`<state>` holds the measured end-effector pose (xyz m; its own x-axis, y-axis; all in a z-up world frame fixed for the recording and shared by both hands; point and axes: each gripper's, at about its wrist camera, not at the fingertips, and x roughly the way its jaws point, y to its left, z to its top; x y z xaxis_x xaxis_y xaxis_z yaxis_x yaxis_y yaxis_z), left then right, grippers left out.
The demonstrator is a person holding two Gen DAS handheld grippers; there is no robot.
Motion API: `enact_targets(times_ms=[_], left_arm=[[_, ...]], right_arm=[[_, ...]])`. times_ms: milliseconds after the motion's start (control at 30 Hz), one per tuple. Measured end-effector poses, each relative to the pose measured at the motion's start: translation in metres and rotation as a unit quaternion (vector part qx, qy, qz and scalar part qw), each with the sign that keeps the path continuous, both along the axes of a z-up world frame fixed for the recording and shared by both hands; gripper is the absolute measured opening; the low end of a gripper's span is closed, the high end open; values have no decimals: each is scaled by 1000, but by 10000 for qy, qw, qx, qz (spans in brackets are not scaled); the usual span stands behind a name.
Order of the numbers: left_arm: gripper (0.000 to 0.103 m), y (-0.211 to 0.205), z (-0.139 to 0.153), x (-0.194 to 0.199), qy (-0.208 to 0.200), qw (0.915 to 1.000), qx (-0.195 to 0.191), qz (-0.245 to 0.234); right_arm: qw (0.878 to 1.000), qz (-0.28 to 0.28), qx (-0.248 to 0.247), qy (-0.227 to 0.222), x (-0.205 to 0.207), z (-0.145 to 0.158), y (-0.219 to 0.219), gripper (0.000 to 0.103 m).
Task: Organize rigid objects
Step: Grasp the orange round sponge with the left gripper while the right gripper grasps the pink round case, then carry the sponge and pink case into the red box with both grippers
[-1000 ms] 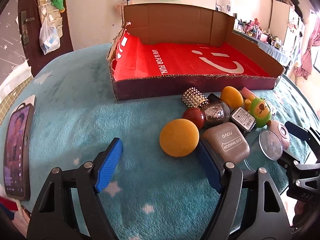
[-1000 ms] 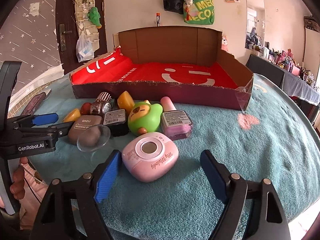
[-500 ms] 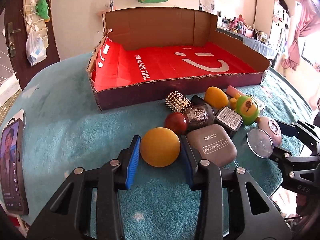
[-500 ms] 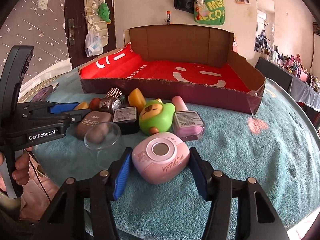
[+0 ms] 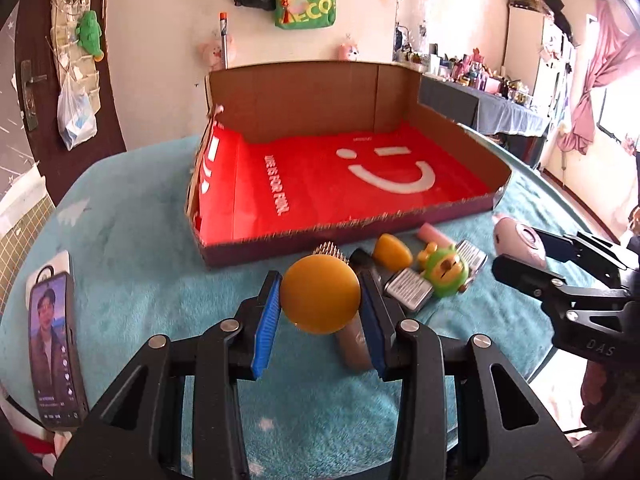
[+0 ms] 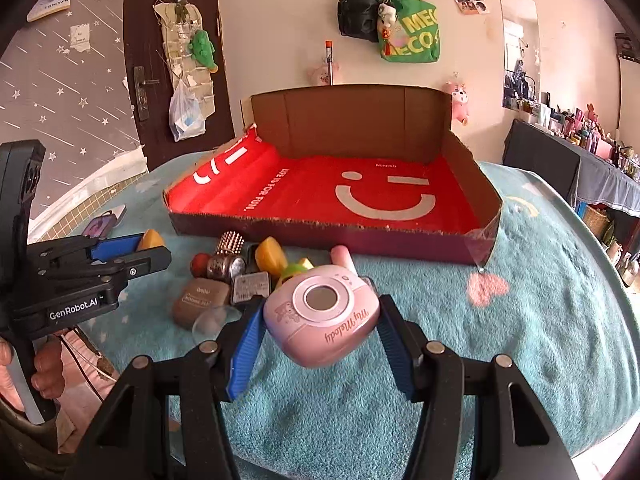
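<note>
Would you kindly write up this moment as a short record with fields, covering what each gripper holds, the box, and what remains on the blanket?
left gripper: shut on the yellow ball, lifted off the blanket
right gripper: shut on the pink toy camera, also lifted
cardboard box: open-topped, red lining, nothing inside
blue blanket: covers the table
loose items: green frog toy, brown eye shadow case, clear dome, yellow oval piece, in front of the box
phone: flat, screen lit

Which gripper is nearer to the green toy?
Right. The right gripper, holding the pink case, is just in front of the green toy; the left gripper is beyond several items.
</note>
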<state>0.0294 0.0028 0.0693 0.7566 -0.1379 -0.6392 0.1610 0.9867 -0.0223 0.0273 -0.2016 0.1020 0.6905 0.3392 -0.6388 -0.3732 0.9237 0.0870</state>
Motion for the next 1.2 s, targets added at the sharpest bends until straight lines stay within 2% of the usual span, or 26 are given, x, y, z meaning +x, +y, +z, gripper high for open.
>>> enact_targets(times_ms=[233,733,867,1067,1200], left_arm=[[36,-9,21,17,-228,9997,-66,-81],[36,0,45,82,-441,9987,-238,18],[36,3,41,105,-387,9988,-259,125],[36,18,26,139,-90,9980,-558,294],[36,21,7,160,176,9979,-380,503]], right_arm=[[9998,136,95,-124,22,27,7,59],[9995,-46,274,149,89,43,13,59],[9993,-86,264,233,112,44,16,59],[9981,-213,259,518,152,32,17,59],[9968,-313,150,719,177,17,18,59]])
